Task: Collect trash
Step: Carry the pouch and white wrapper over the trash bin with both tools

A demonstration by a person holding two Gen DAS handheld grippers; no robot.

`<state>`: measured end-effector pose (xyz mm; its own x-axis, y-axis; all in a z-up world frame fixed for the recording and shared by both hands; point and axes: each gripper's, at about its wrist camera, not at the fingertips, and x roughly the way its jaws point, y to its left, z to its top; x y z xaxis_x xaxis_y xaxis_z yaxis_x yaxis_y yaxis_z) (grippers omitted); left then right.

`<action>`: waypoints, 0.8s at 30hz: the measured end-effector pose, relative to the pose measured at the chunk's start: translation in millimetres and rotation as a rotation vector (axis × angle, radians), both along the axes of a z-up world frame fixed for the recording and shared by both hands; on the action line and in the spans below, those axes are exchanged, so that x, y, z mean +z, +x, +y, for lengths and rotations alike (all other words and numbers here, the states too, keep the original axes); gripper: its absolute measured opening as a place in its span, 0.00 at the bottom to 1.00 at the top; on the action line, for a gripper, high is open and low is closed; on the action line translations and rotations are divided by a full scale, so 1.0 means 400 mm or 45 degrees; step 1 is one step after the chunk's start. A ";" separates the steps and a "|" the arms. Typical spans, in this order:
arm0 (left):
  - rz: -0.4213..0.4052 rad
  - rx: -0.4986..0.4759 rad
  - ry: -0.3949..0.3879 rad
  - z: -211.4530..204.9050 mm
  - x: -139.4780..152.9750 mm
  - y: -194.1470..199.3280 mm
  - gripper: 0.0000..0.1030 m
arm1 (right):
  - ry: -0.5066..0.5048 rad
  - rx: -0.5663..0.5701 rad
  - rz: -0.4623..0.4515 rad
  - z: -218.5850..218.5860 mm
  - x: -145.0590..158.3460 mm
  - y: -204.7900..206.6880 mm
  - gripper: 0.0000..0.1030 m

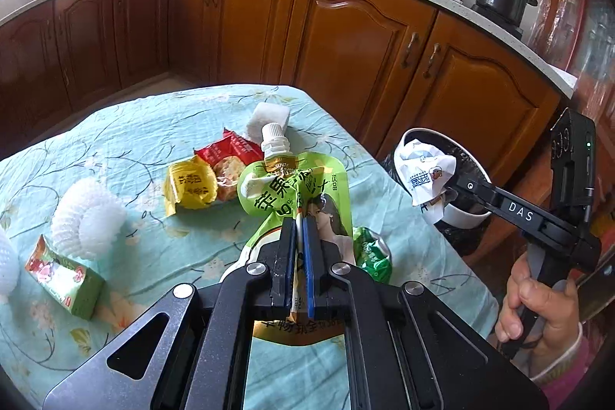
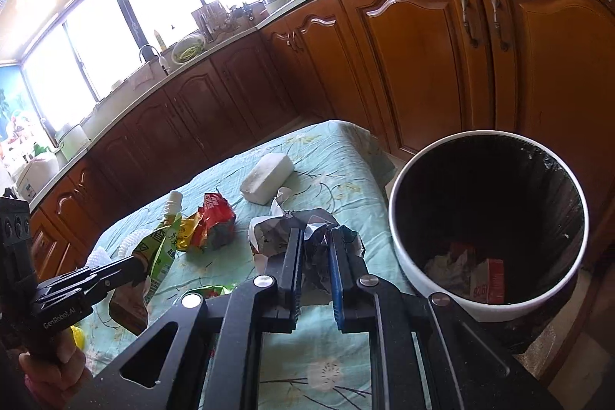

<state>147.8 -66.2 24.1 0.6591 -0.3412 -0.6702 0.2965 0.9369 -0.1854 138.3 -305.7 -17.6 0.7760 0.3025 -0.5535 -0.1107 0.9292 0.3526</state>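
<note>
Green pouch (image 1: 296, 191) w/ white cap is clamped flat between the left gripper (image 1: 299, 229) jaws, nearly fully closed on it, pouch held up above the table (image 1: 127, 137). Right gripper (image 2: 314, 244) jaws are pinched on a crumpled wrapper (image 2: 284, 229), narrow gap filled by it; in the left view the wrapper hangs at the bin rim. Bin (image 2: 399, 237) is white w/ black liner, standing just beside the table's edge, w/ some paper and a red carton at the bottom. On the floral cloth: red packet (image 1: 230, 156) touching a yellow packet (image 1: 190, 187), white block (image 1: 269, 120) behind them, white foam net (image 1: 88, 218) to the left, small green box (image 1: 65, 275) near it, green wrapper (image 1: 373, 254) under the pouch. Right hand (image 1: 542, 302) grips the handle at the right edge of the left view. Wood cabinets (image 1: 346, 37) behind.
</note>
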 end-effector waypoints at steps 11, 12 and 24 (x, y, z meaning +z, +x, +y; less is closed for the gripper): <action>-0.022 -0.117 0.004 -0.121 0.021 0.011 0.03 | 0.007 -0.124 0.003 -0.128 -0.004 -0.039 0.12; -0.021 -0.129 0.005 -0.132 0.021 0.012 0.03 | 0.007 -0.137 0.003 -0.139 -0.002 -0.043 0.12; 0.001 -0.269 0.006 -0.293 0.016 0.042 0.03 | 0.010 -0.239 0.021 -0.238 -0.011 -0.053 0.12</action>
<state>164.5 -183.5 30.7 0.5729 -0.4686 -0.6725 0.4863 0.8548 -0.1812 117.2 -401.0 -22.1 0.8099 0.1575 -0.5650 0.0705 0.9302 0.3603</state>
